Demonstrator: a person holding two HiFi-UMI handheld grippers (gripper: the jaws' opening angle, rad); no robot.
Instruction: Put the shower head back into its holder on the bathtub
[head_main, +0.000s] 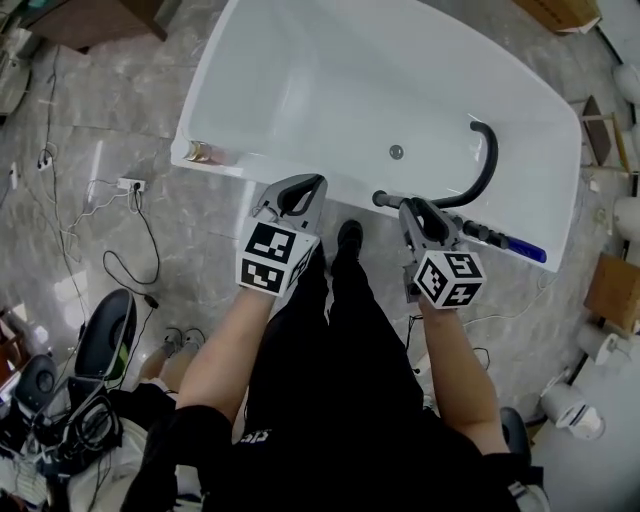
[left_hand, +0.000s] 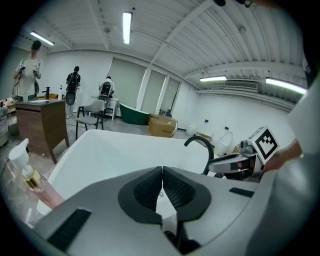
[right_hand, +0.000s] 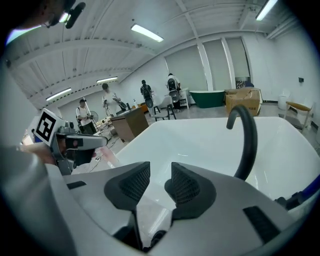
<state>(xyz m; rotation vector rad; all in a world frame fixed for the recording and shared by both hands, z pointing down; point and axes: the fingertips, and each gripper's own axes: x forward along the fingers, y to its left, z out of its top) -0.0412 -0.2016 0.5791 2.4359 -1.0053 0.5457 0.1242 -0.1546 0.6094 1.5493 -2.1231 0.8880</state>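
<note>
The white bathtub (head_main: 300, 60) fills the top of the head view. On its near rim, right of the middle, a dark shower head handle (head_main: 384, 199) runs toward a blue end (head_main: 530, 250); my right gripper covers part of it. A black arched spout (head_main: 487, 160) rises behind it. My right gripper (head_main: 425, 215) is over that rim, open, with nothing between its pads (right_hand: 187, 185). My left gripper (head_main: 300, 190) hangs over the rim further left, shut on nothing, its pads (left_hand: 172, 187) touching. The spout (right_hand: 247, 140) shows just right of the right gripper's jaws.
A pink pump bottle (head_main: 200, 152) stands on the tub's left corner. A power strip (head_main: 130, 185) and cables lie on the floor at left, with a black seat (head_main: 105, 335) below them. White fixtures (head_main: 570, 410) and boxes stand at right. People stand far off behind the tub.
</note>
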